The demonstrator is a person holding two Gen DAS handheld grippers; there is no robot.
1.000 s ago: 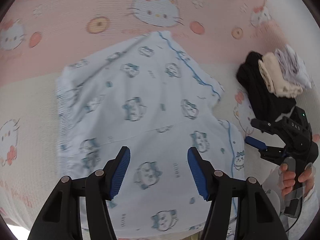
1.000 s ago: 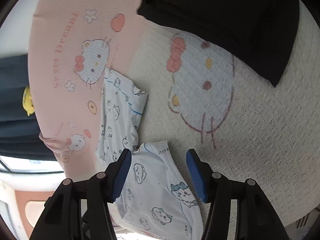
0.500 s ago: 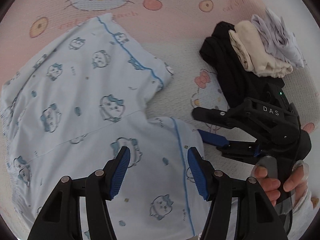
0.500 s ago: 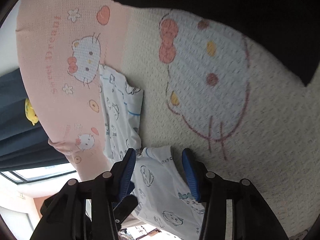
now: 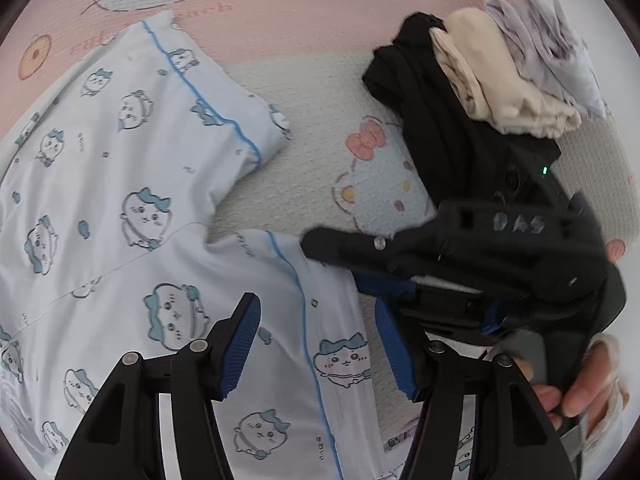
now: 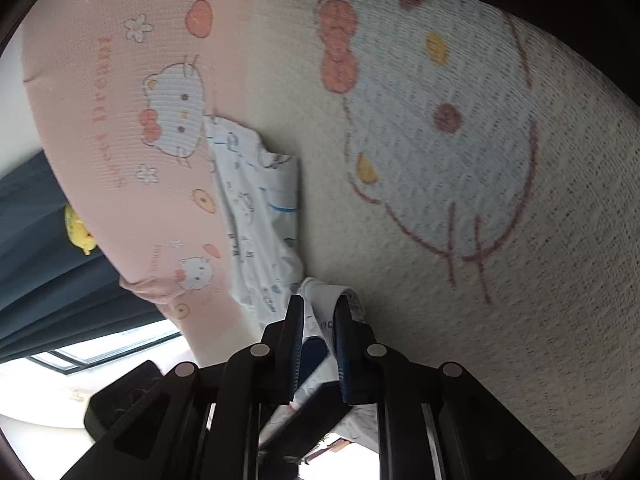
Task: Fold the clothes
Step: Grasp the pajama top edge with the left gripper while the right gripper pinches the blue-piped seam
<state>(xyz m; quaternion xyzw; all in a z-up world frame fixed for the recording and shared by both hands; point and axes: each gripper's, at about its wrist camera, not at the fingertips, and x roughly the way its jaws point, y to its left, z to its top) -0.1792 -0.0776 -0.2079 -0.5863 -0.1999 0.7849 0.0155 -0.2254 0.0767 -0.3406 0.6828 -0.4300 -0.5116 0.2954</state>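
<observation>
A: What's the garment look like?
B: Pale blue pyjama top (image 5: 132, 208) w/ cartoon critters and blue piping, spread flat across the left and lower centre of the left wrist view, on a pink-and-cream cat-print blanket (image 5: 312, 92). A sleeve cuff sticks out mid-frame.
A: Jaws?
B: Left gripper (image 5: 320, 344) released, wide apart, hovering over the hem w/ piping between the pads, nothing held. Right gripper (image 6: 318, 324) closing, pads nearly together on a bunched fabric edge at bottom centre of its view.
A: Vs a sec ago?
B: Right jaws were wide then. Left view slid over; the folded pile (image 5: 480, 92) now sits upper right, closer.
</observation>
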